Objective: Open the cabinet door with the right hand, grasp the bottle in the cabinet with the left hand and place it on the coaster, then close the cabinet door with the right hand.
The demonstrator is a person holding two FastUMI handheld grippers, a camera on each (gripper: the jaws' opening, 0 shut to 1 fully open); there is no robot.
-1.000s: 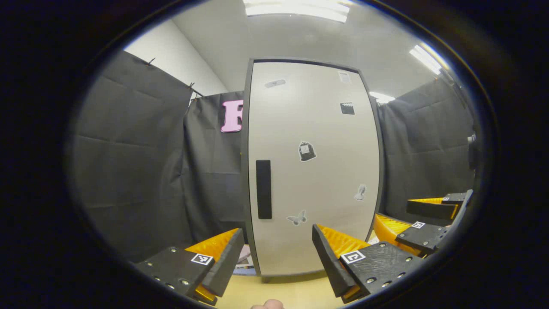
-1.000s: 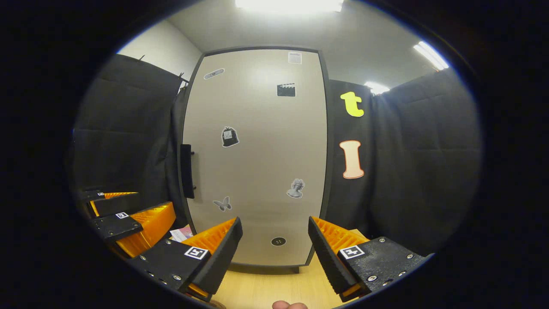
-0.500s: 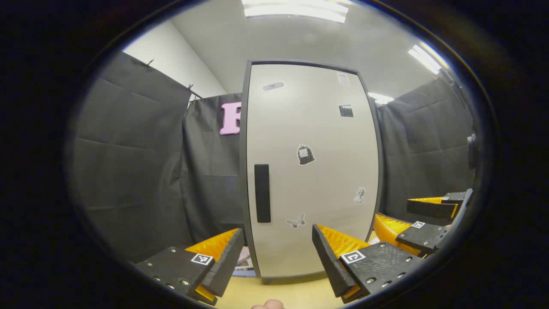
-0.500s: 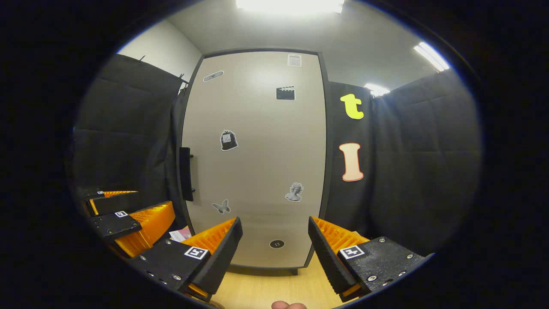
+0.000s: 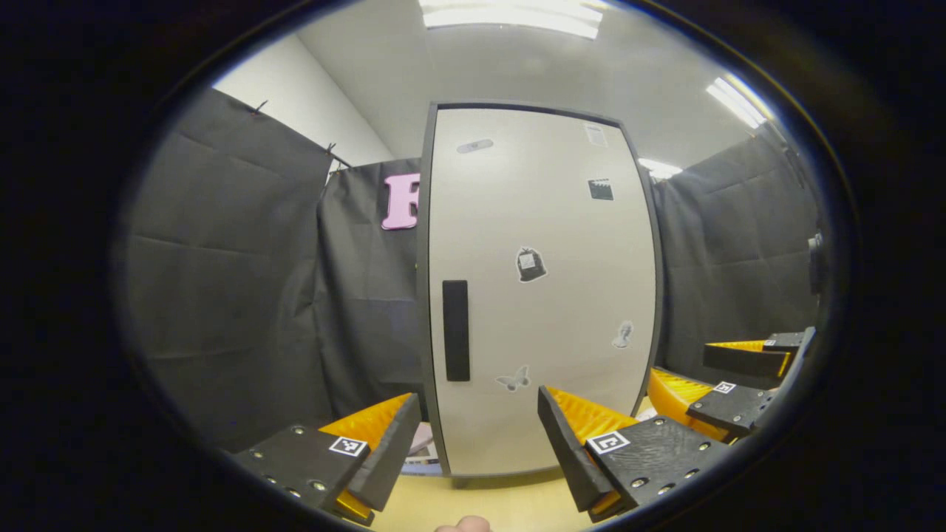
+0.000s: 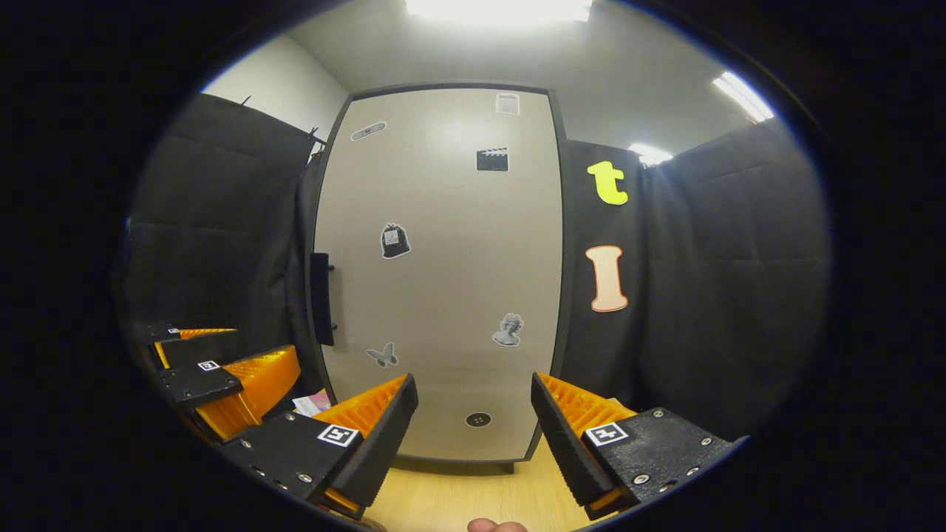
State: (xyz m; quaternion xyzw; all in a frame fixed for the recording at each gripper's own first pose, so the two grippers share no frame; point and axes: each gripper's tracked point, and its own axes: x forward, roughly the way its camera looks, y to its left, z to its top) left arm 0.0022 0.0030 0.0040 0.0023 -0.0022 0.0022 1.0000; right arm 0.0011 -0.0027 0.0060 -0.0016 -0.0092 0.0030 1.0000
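We find the cabinet door (image 6: 443, 273) shut, standing upright on the worktop (image 6: 473, 499) straight ahead of both tools; the bottle lies behind it, unseen. We judge the door a stiff, light panel that should swing freely, best taken at the dark vertical handle (image 5: 456, 330) near its left edge. The right hand-held gripper (image 6: 473, 425) hangs wide and empty, well short of the door, and the left hand-held gripper (image 5: 477, 436) is likewise spread. The right gripper view catches the handle edge-on, standing proud; the left gripper view faces it flat
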